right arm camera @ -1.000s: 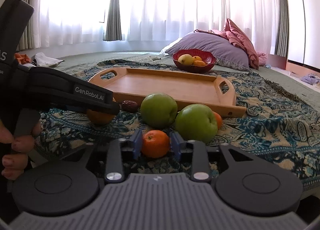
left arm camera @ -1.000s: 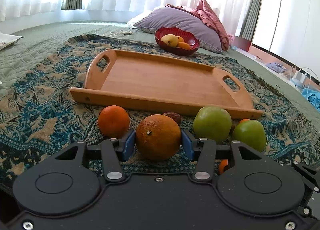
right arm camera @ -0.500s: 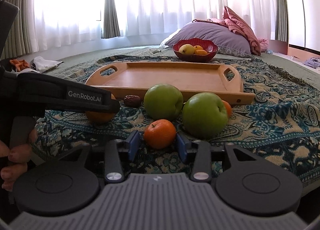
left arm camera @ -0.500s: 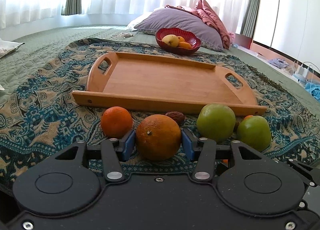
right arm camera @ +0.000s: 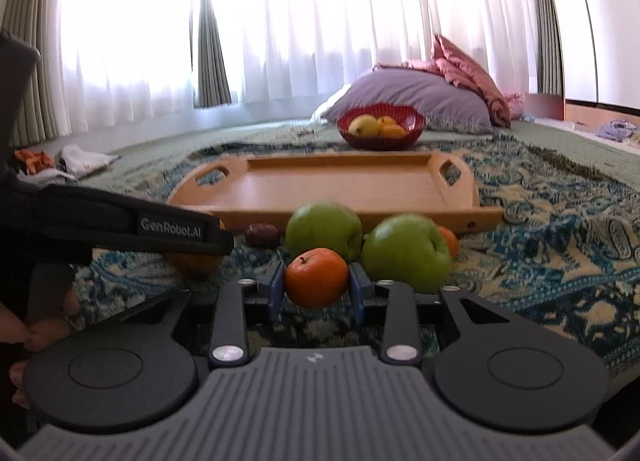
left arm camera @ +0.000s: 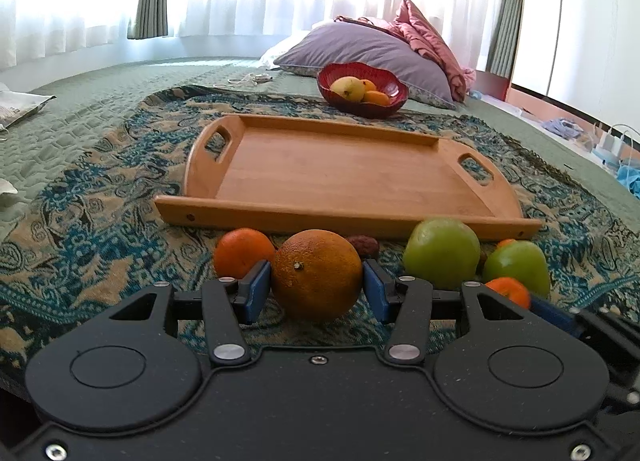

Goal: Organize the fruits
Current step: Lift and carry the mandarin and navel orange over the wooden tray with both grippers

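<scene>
Left wrist view
Left gripper (left arm camera: 317, 285): our blue fingers (left arm camera: 256, 289) sit tight on either flank of the big orange (left arm camera: 317, 275), low centre of the frame, so we read it as grasped.
Big orange: gripped at its widest part, stem dimple facing us; whether it rests on the patterned blanket (left arm camera: 80, 221) or is just off it, we cannot tell.
Neighbours: a smaller orange (left arm camera: 240, 253) just left of it, a dark date (left arm camera: 363, 247) behind, two green apples (left arm camera: 442, 257) to the right.
Wooden tray (left arm camera: 344, 177): bare, mid-frame, long side facing the fruit row; we judge it the sorting spot.
Red bowl (left arm camera: 362, 91): upper centre beyond the tray, holding yellow and orange fruit.

Right wrist view
Right gripper (right arm camera: 316, 293): fingers (right arm camera: 275, 289) clenched on the mandarin (right arm camera: 316, 277), centre frame, pressing both sides.
Mandarin: looks raised a little over the blanket, in front of the green apples.
Left gripper here: its dark body crosses the left of the frame, hiding most of the big orange.
Tray: straight ahead, open; carrying both fruits over its near rim seems the natural next move.
</scene>
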The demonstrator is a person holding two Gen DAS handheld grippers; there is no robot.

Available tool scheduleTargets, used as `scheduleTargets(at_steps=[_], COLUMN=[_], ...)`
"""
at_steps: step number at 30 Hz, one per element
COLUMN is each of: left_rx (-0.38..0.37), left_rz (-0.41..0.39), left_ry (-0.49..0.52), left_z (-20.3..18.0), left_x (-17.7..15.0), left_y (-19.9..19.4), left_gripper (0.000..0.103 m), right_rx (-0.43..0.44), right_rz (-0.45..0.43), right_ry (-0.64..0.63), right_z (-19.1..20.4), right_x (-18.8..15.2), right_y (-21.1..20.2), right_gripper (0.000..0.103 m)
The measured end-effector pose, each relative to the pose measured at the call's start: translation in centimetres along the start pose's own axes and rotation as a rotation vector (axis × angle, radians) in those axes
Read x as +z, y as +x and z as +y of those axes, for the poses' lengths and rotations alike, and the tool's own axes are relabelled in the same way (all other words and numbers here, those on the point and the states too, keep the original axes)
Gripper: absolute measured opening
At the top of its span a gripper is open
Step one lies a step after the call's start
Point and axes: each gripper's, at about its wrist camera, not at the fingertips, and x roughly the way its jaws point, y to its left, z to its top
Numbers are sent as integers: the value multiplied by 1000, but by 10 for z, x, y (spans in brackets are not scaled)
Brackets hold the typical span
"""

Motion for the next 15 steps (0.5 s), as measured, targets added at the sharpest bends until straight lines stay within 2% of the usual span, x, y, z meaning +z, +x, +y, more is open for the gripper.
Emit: scheduleTargets(at_steps=[10, 15], left_rx=[2, -2], left_rz=[-52, -58], left_ry=[0, 10], left_z=[7, 10], left_x=[33, 62], left_y=[0, 10], left_gripper=[48, 48], right_rx=[-39, -56], right_rz=[-50, -36], right_ry=[14, 19], right_z=[-19, -36], right_x=[37, 61], right_y=[2, 13], right_gripper=[39, 39])
